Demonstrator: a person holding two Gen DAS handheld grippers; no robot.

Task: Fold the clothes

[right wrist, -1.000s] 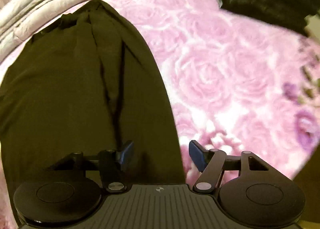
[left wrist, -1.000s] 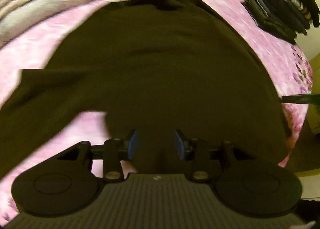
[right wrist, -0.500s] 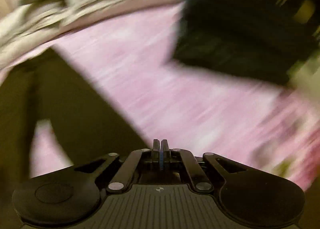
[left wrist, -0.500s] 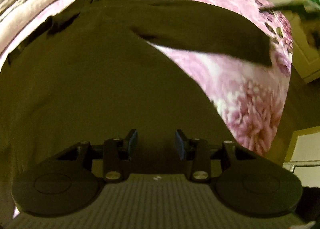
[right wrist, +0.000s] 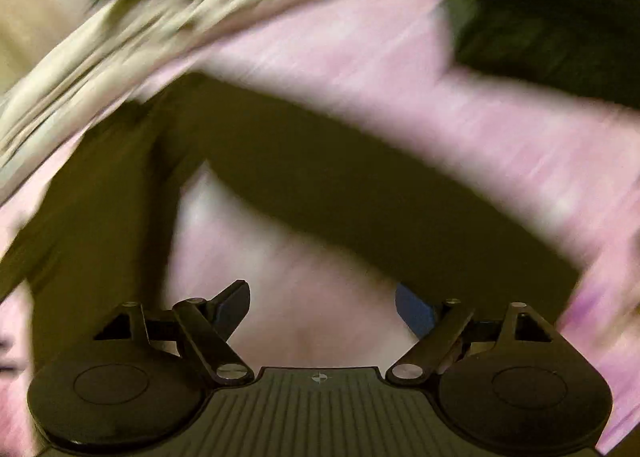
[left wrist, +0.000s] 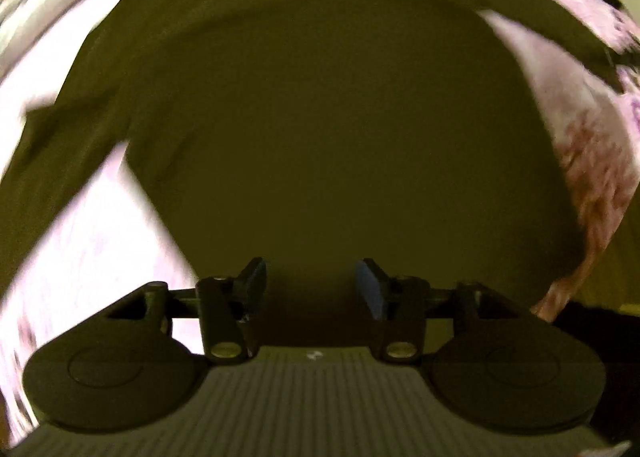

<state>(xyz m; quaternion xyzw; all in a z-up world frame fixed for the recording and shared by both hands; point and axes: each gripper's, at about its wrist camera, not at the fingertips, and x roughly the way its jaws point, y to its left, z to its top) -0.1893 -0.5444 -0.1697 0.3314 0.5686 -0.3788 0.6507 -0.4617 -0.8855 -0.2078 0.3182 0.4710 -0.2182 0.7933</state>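
Jaws opening on both grippers, gripping nothing: left gripper (left wrist: 310, 283) over olive long-sleeved shirt (left wrist: 320, 117); right gripper (right wrist: 322, 307) at frame bottom beside sleeve (right wrist: 360, 193); sleeves want laying flat inward.

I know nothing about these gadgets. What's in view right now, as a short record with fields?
surface: pink floral bedspread
garment: dark olive long-sleeved top, spread flat, sleeve stretched sideways
other items: beige bedding; dark clothes pile
left gripper: over the top, jaws opening, nothing pinched
right gripper: jaws opening, empty, above bedspread beside sleeve
image quality: motion-blurred
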